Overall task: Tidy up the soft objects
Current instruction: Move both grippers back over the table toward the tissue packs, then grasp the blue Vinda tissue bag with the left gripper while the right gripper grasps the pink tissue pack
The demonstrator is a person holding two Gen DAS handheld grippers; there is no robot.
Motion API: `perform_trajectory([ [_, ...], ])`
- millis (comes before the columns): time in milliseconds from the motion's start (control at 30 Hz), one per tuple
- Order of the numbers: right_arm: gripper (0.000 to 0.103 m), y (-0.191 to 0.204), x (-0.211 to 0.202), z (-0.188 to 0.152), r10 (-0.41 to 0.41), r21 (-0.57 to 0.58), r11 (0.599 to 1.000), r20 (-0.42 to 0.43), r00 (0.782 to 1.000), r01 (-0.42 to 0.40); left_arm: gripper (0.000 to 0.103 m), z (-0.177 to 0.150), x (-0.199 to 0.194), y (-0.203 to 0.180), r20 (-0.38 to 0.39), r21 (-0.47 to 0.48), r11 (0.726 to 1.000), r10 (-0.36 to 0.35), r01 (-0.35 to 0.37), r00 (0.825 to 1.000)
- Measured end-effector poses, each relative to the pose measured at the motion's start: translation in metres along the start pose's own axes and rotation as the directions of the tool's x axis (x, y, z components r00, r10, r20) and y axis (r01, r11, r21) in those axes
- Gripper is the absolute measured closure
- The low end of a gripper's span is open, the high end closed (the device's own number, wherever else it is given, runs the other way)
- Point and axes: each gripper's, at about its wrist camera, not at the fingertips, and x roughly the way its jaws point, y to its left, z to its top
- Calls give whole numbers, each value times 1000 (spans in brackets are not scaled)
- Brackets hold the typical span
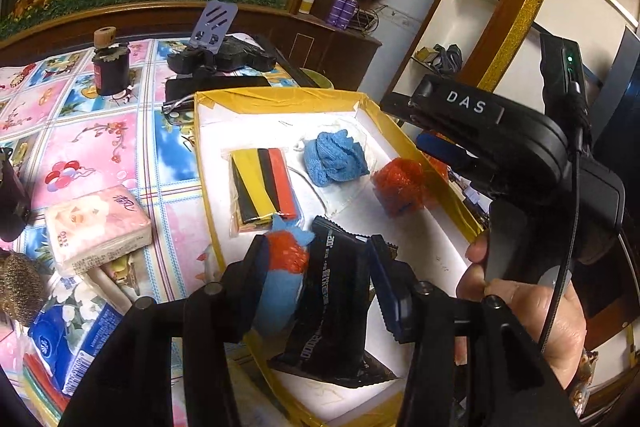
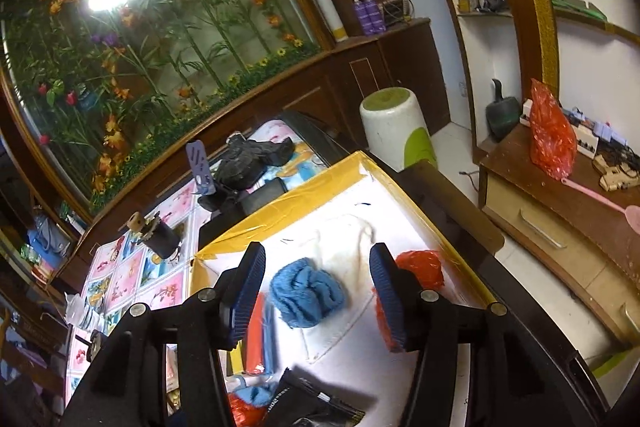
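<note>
Left wrist view: the left hand-held gripper (image 1: 316, 267) hangs over the near end of the yellow-edged white tray (image 1: 280, 97). Between its pads sit a black foil pouch (image 1: 336, 303) and a blue-and-red soft bundle (image 1: 282, 275). The jaws stand partly apart; whether the pads press on either item or merely flank them I cannot tell. Already lying in the tray are a clear packet of yellow, black and red strips (image 1: 264, 187), a blue knitted cloth (image 1: 334, 159) and a red mesh puff (image 1: 400, 187). The right hand-held gripper (image 1: 436, 143) crosses above the tray's right rim, a person's hand (image 1: 532, 311) on its handle.

Judging by this, the step in hand is setting soft items into the tray. The next move calls for drawing the left jaws clear of the pouch, then reaching for the tissue pack (image 1: 96, 231) that waits on the patterned bench (image 1: 92, 143).

Readable writing: "DAS" in white on the right tool's body. The print on the pouch and tissue pack is too small to read.

Right wrist view: the right hand-held gripper (image 2: 318, 283) is spread and pinches nothing. The blue knitted cloth (image 2: 306, 293) lies in the tray (image 2: 304, 187) beyond the gap, and the red mesh puff (image 2: 420, 267) lies just past the right finger. No legible text here.
</note>
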Motion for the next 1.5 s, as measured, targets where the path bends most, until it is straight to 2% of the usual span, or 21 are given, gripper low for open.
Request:
perform_trajectory([
  [300, 45, 39, -10, -19, 63, -118, 991, 47, 997, -57, 54, 0, -27, 10, 53, -12, 1000, 1, 0, 999],
  [467, 45, 62, -7, -34, 90, -177, 980, 17, 996, -85, 52, -6, -45, 26, 73, -40, 999, 15, -12, 997],
  [567, 45, 71, -14, -42, 107, -207, 974, 48, 993, -95, 52, -10, -58, 40, 83, -65, 998, 19, -13, 996],
  [700, 44, 85, -18, -52, 123, -249, 963, 67, 990, -103, 52, -19, -79, 60, 114, -89, 995, 54, -44, 992],
  [833, 44, 102, -25, -65, 164, -295, 946, 74, 984, -135, 52, -28, -105, 91, 151, -133, 986, 123, -103, 981],
  [967, 38, 120, -33, -79, 194, -347, 925, 84, 977, -154, 51, -35, -134, 138, 172, -229, 958, 217, -175, 961],
  [1033, 37, 128, -34, -85, 204, -373, 914, 79, 976, -161, 51, -41, -147, 166, 160, -301, 929, 270, -214, 949],
  [1167, 36, 138, -35, -92, 214, -419, 893, 74, 974, -164, 51, -50, -163, 216, 94, -436, 847, 379, -304, 921],
  [1300, 33, 138, -34, -94, 215, -418, 893, 69, 974, -168, 51, -57, -157, 243, 10, -513, 801, 366, -309, 931],
  [1333, 32, 137, -34, -94, 217, -412, 895, 68, 974, -171, 42, -59, -159, 246, 8, -525, 791, 373, -314, 928],
  [1367, 32, 135, -34, -93, 218, -405, 898, 66, 974, -173, 29, -60, -159, 246, 6, -526, 789, 374, -316, 927],
  [1400, 32, 134, -33, -92, 220, -399, 900, 64, 973, -177, 24, -60, -157, 246, -3, -522, 790, 375, -321, 927],
  [1433, 32, 133, -33, -92, 221, -394, 901, 61, 973, -180, 21, -61, -153, 246, -23, -511, 789, 383, -340, 923],
  [1500, 32, 133, -33, -91, 222, -393, 901, 57, 973, -183, 21, -61, -147, 247, -55, -498, 787, 390, -364, 919],
])
